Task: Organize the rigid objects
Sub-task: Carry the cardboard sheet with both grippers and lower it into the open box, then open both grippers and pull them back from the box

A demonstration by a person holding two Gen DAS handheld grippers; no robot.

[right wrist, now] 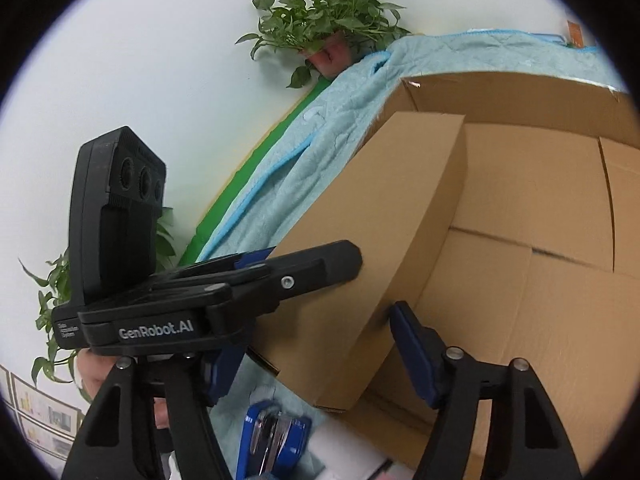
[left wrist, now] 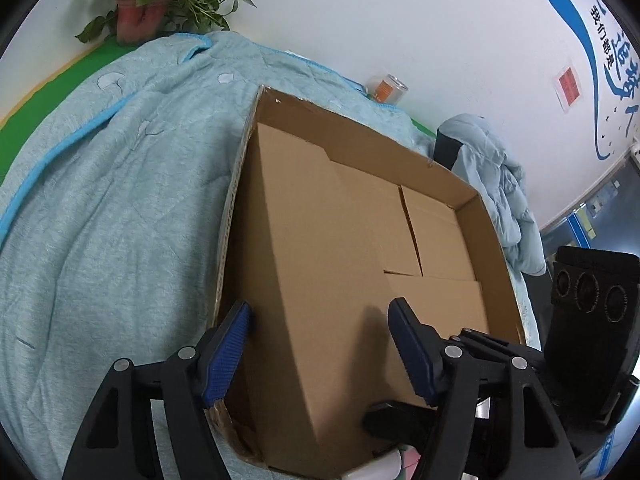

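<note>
An open cardboard box [left wrist: 492,232] lies on a light blue quilt. One inner flap [left wrist: 320,280] stands up inside it. My left gripper [left wrist: 320,344] is open, its fingers astride the box's left wall and that flap. My right gripper [right wrist: 312,344] is open too, with the same flap [right wrist: 384,248] between its fingers. The left gripper's black body [right wrist: 208,292] crosses the right wrist view at the left. A blue stapler [right wrist: 272,440] lies on the quilt just below the box.
The quilt [left wrist: 100,220] covers a green surface. A potted plant [left wrist: 140,12] stands at the back by the wall, and an orange-labelled can [left wrist: 388,88] behind the box. A pale blue jacket [left wrist: 500,184] hangs at the right.
</note>
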